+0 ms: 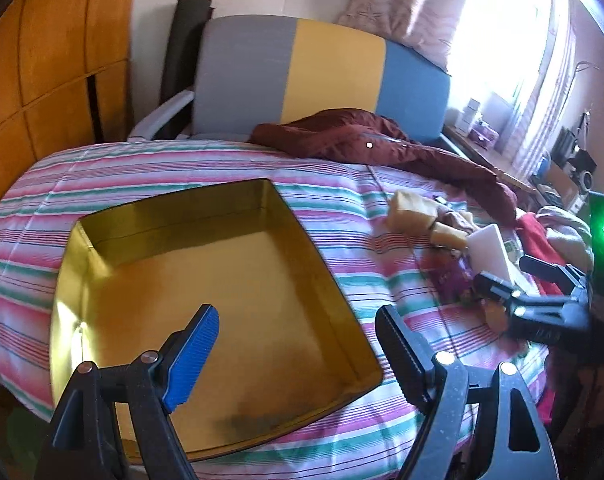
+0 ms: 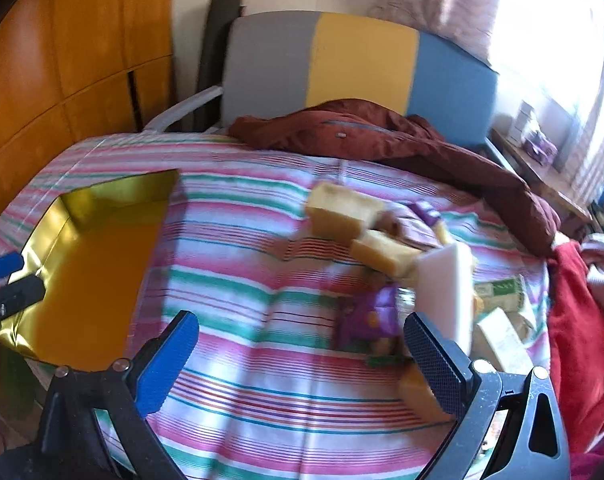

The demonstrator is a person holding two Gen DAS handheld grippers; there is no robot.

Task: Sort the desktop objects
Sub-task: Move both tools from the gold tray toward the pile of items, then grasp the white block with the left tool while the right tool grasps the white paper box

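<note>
An empty gold tin box (image 1: 205,280) lies open on the striped bedspread. My left gripper (image 1: 297,320) hangs open above its inside with nothing between the fingers. To the right is a pile of small things: two yellow sponge blocks (image 2: 342,212), a white block (image 2: 446,280), a purple packet (image 2: 370,316) and a green-labelled item (image 2: 498,292). My right gripper (image 2: 302,326) is open over bare bedspread just left of the pile, its right finger close to the white block. The tin box (image 2: 97,264) shows at the left in the right wrist view, the left gripper (image 2: 5,282) at its near edge.
A dark red jacket (image 1: 366,140) lies across the far side of the bed before a grey, yellow and blue headboard (image 1: 322,76). Red and pale clothes (image 2: 582,320) are heaped at the bed's right edge. A wooden wardrobe (image 1: 41,72) stands at left.
</note>
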